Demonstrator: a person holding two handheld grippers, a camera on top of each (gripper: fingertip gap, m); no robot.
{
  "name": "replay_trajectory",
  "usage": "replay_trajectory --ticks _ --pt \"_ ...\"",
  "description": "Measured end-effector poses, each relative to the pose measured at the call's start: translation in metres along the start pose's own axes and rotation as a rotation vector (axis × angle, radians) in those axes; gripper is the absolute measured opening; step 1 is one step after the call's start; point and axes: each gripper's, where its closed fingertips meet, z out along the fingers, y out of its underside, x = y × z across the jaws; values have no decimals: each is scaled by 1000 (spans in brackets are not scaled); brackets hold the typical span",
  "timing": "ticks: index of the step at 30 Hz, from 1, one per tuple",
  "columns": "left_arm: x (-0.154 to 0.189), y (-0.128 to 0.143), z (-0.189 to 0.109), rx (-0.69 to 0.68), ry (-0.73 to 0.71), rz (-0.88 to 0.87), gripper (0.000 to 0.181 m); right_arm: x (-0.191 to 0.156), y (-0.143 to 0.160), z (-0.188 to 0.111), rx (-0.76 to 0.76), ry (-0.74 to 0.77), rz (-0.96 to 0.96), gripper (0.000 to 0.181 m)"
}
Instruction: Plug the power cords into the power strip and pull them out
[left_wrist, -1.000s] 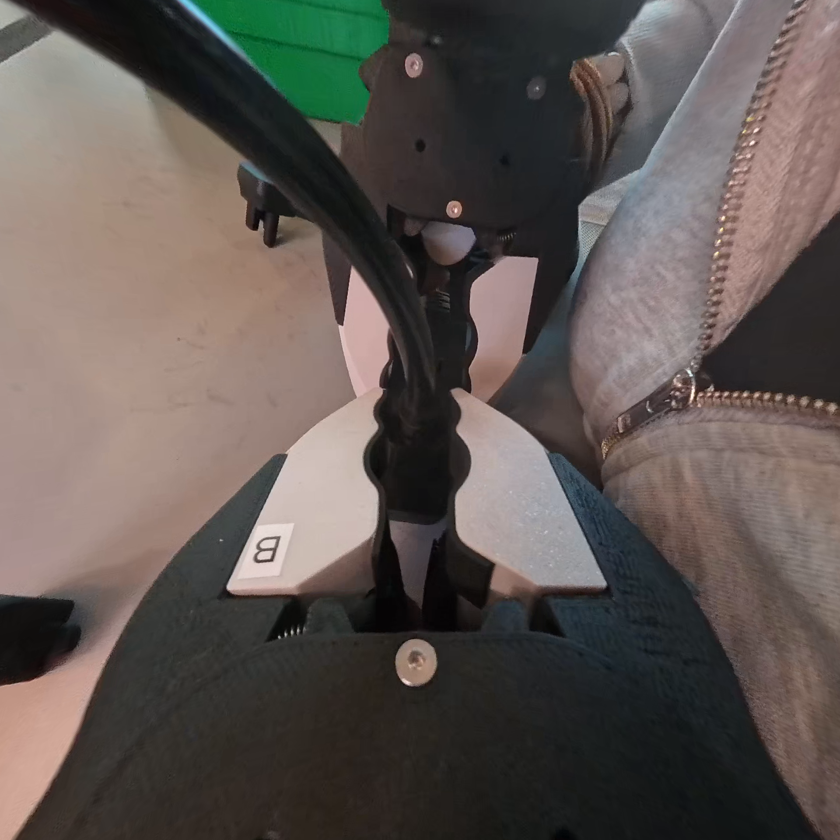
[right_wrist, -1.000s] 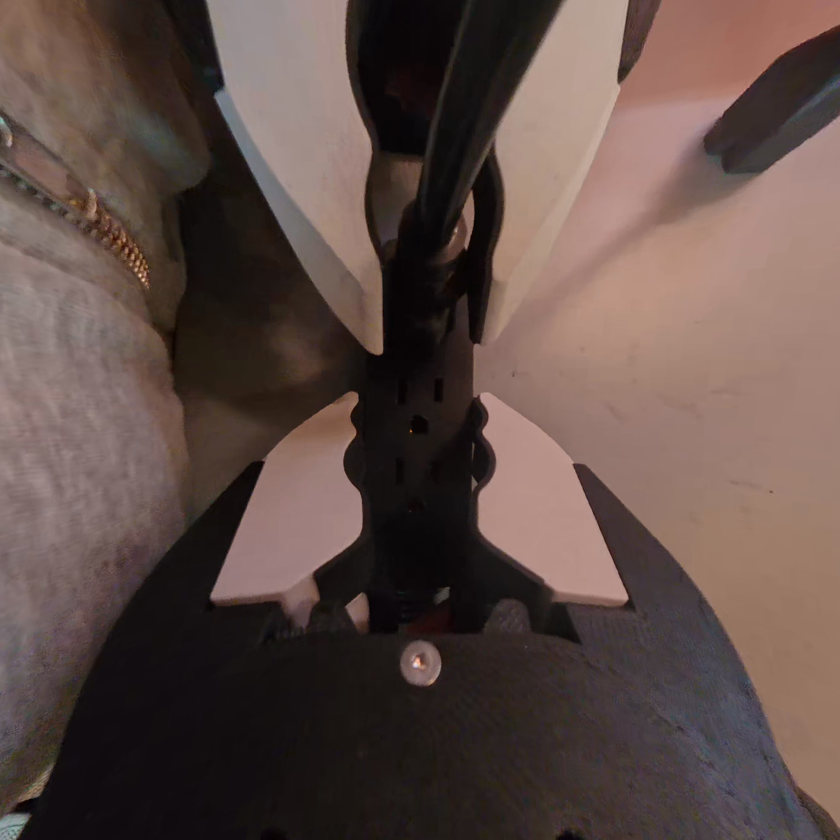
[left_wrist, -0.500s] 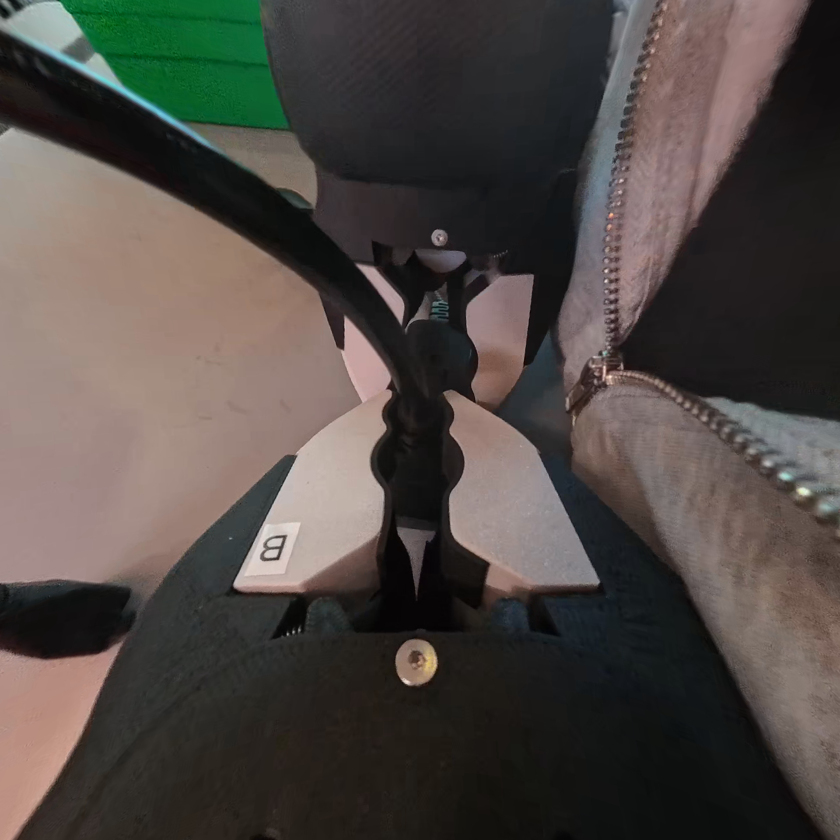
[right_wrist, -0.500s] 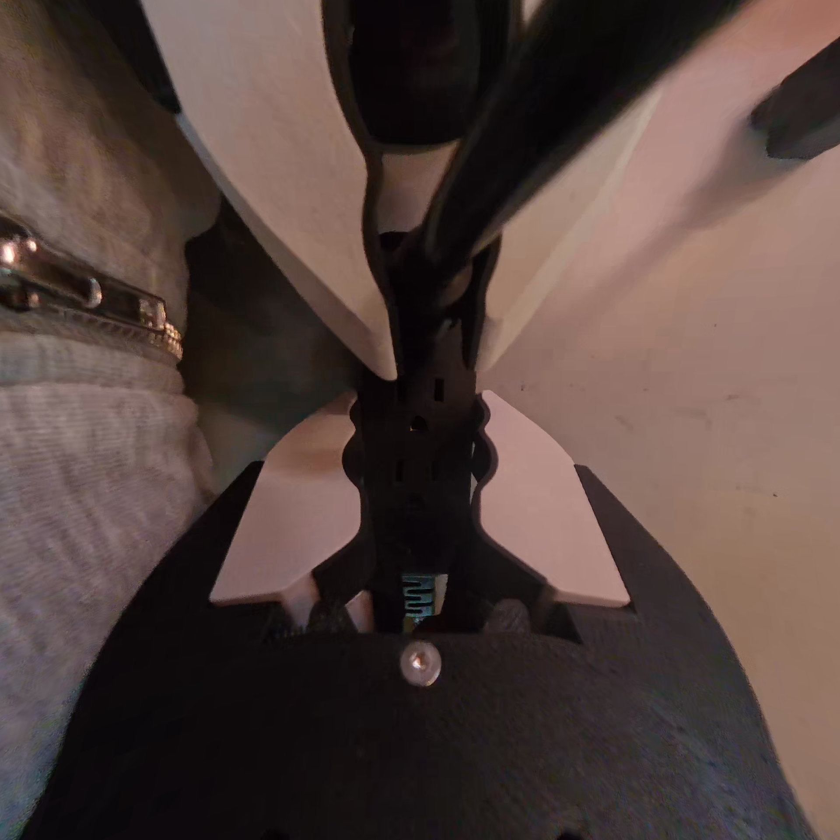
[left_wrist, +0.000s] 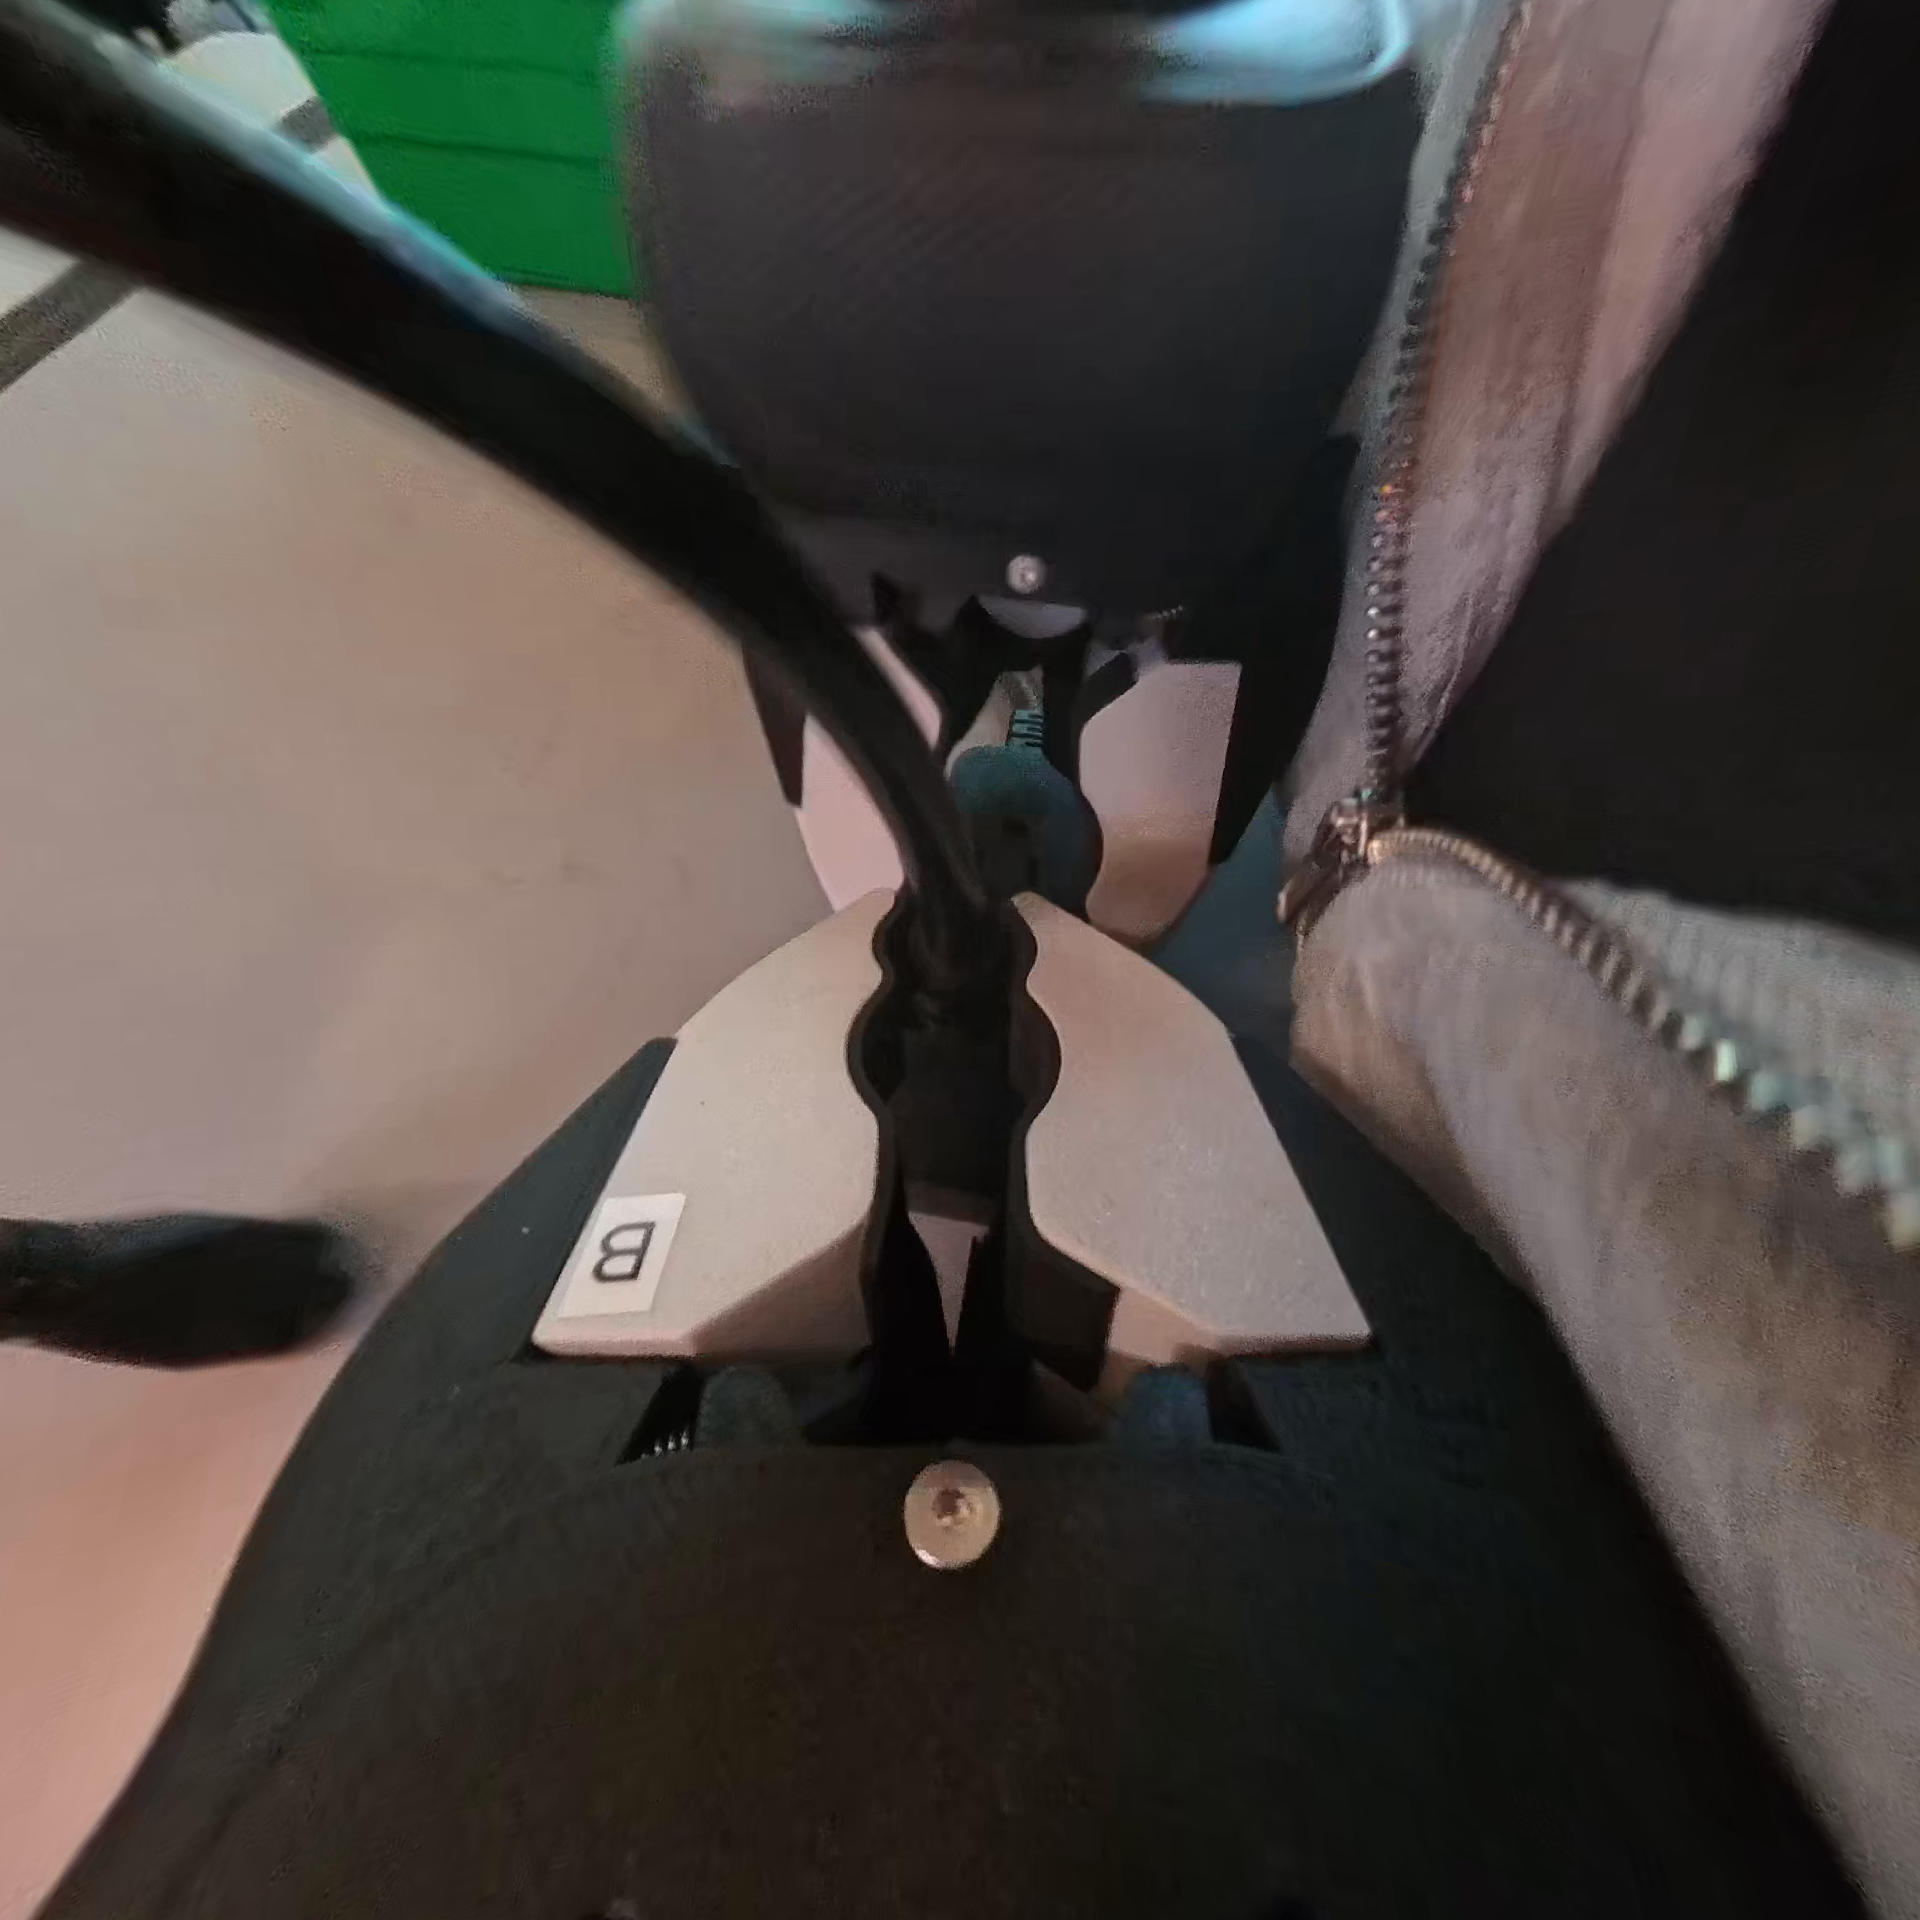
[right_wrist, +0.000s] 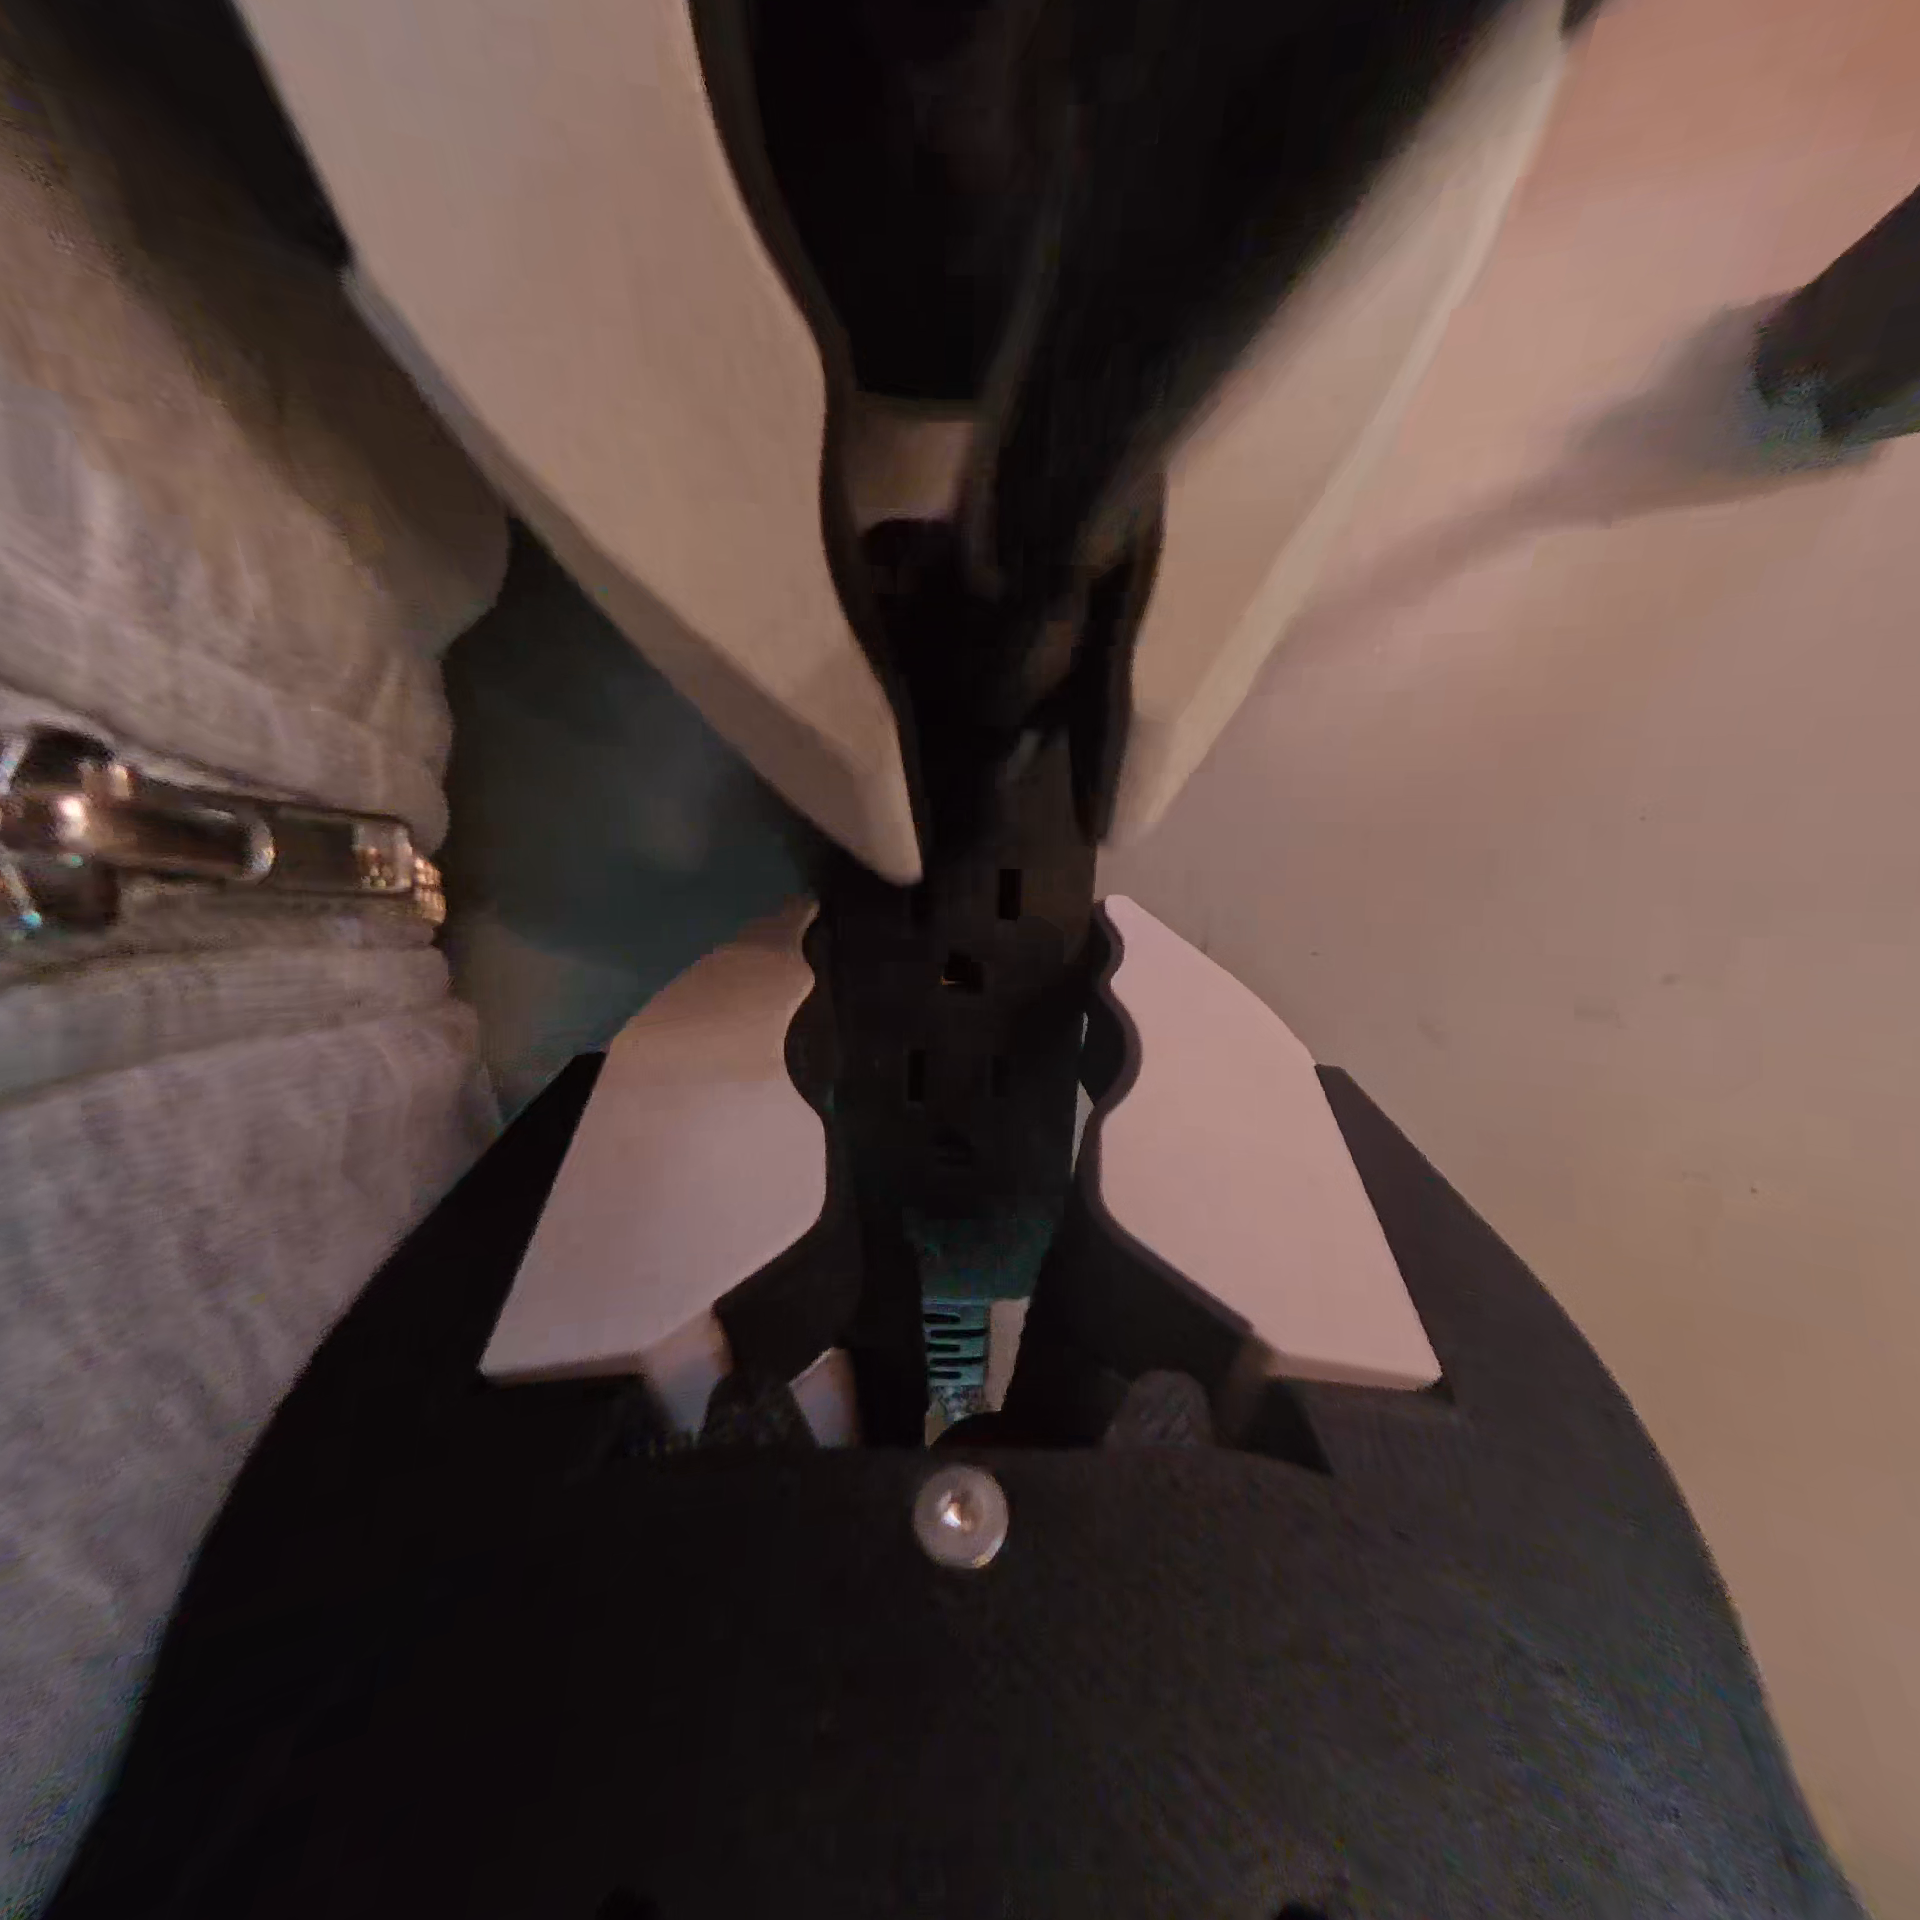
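**Both jaws clamped, plug meeting strip above a pale surface**

Pale, pinkish-beige surface (left_wrist: 312, 779) fills the background, with a green block (left_wrist: 468, 135) at its far edge in the left wrist view. A person's grey zip-up jacket (left_wrist: 1558, 1195) crowds the right of that view, its metal zipper (left_wrist: 1340, 831) close to the tools.

The right gripper (right_wrist: 956, 935) has its jaws clamped on the black power strip (right_wrist: 951, 1039), which lies lengthwise between the white fingers (right_wrist: 675, 1143), socket slots facing the camera. The left gripper (left_wrist: 951, 935) meets it tip to tip, jaws pressed together on the black plug (left_wrist: 945, 1091) of a power cord (left_wrist: 436, 343). The thick cord arcs up and away to the left. The plug sits at the strip's far end; whether it is fully seated cannot be told. Another dark, blurred object (left_wrist: 156, 1288) lies on the surface at the left edge.
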Motion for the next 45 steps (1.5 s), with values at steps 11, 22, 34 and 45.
replay_trajectory --ticks 11,22,34,45 --pt "0 4 5 28 -18 -32 16 7 -3 -23 165 -13 53 61" --pt "2 3 5 38 13 -49 15 -1 -5 -12 76 14 6 42" --pt "1 8 -3 -1 -3 -37 14 -2 -11 -8 -10 27 10 42" --pt "0 4 1 7 -5 -56 13 -2 -7 -8 -96 16 22 43"
